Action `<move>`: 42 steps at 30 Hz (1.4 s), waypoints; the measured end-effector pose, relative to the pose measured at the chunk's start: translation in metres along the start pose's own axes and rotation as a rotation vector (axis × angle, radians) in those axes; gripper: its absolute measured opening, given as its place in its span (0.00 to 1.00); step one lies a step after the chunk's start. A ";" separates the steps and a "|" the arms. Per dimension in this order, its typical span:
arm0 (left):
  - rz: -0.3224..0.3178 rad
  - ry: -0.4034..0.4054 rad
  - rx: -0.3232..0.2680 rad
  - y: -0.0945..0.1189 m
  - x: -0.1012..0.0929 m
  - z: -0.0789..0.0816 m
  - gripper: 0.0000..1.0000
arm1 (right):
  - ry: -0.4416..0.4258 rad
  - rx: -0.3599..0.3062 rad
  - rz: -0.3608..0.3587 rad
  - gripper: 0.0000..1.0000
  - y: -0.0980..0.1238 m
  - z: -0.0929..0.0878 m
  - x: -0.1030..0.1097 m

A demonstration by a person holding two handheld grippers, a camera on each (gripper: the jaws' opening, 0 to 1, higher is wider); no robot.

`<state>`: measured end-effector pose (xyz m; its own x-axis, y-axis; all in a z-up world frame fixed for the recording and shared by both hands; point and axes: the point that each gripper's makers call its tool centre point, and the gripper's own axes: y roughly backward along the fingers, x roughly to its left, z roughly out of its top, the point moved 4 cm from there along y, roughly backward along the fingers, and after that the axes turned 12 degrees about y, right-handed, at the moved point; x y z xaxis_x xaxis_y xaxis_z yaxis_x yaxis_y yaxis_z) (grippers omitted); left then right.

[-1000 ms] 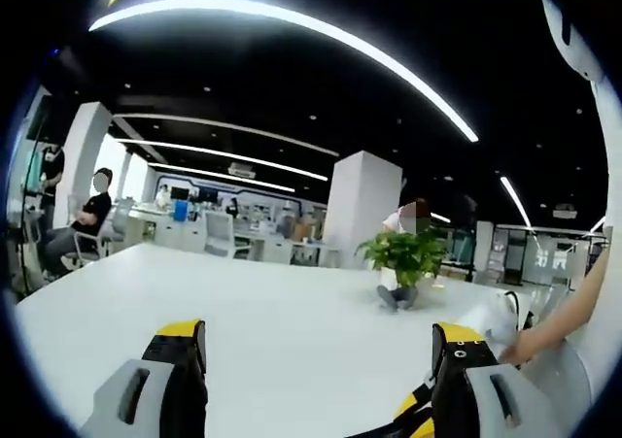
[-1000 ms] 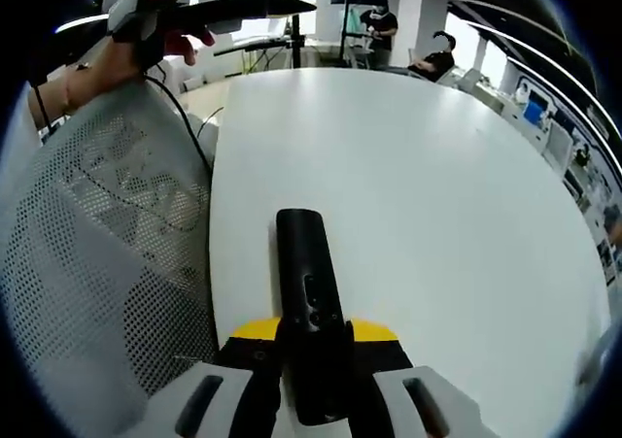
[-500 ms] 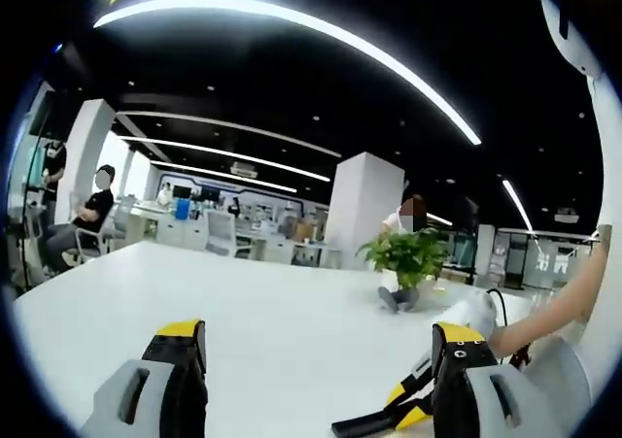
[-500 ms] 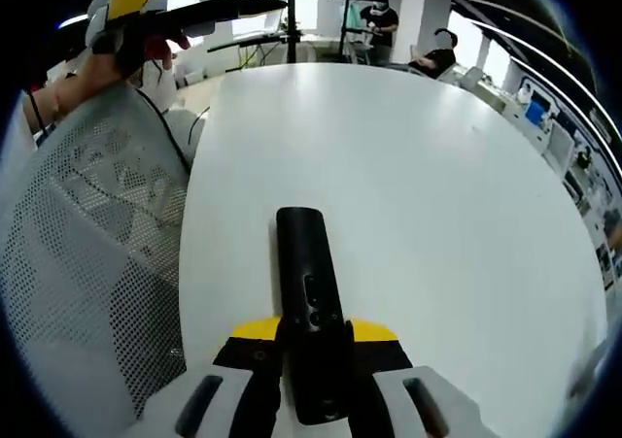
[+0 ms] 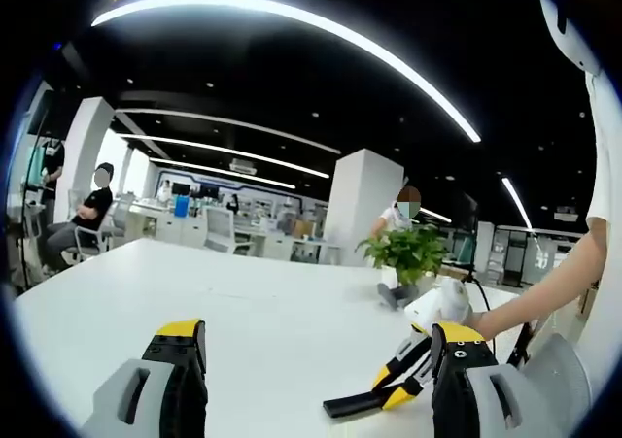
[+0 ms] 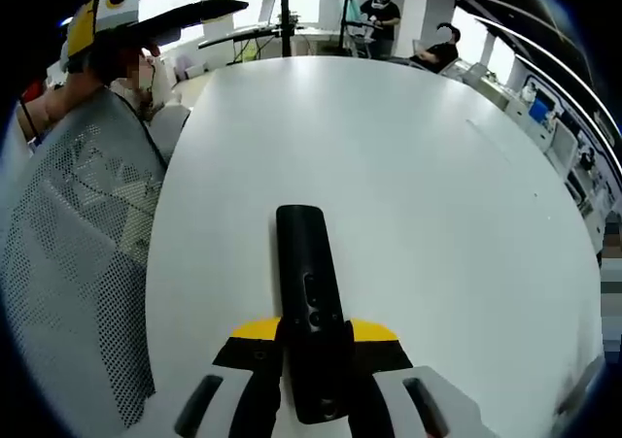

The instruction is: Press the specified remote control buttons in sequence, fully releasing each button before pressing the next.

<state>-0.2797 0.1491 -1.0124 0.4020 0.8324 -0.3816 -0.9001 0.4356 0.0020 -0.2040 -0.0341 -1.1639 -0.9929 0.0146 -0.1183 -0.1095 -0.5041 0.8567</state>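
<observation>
**Remote control clamped in right gripper above white table**

Remote control (image 6: pixel 310 314) is black and slim, and sits lengthwise between the jaws of the right gripper (image 6: pixel 311 346) in the right gripper view. The jaws are closed against its sides near the lower half of the body. The free end of the remote points forward, over the white table (image 6: pixel 437 195). Small buttons show on its upper face; their markings are too small to read.

The same view shows the left gripper (image 6: pixel 146 16) at the upper left, held in a hand (image 6: pixel 92 64) beyond the table edge, with its long dark jaws pointing across the far end of the table. A white mesh chair back (image 6: pixel 68 253) occupies the left side. People sit at desks in the distance.

The left gripper view looks level across the table (image 5: pixel 243 312) toward an open office. The left gripper (image 5: pixel 316 360) has its jaws wide apart with nothing between them. The right gripper (image 5: pixel 389 385) enters low at the right, carried by a bare forearm (image 5: pixel 539 292); from this side it shows as yellow and black jaws with a dark tip projecting left, low over the tabletop. A potted plant (image 5: pixel 406 263) stands on the far part of the table. Curved light strips (image 5: pixel 292 30) cross the dark ceiling.
</observation>
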 end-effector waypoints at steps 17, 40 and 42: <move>-0.001 0.010 0.005 0.000 0.000 -0.001 1.00 | 0.018 0.051 0.026 0.22 -0.001 -0.006 -0.047; 0.007 -0.005 0.026 0.000 0.001 -0.005 1.00 | 0.064 0.094 0.079 0.21 -0.007 -0.009 -0.106; 0.005 -0.002 0.035 -0.001 0.001 -0.007 1.00 | 0.066 0.098 0.083 0.22 -0.007 -0.008 -0.110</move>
<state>-0.2800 0.1472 -1.0193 0.3982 0.8352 -0.3794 -0.8956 0.4435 0.0363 -0.0931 -0.0389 -1.1613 -0.9938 -0.0820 -0.0754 -0.0348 -0.4143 0.9095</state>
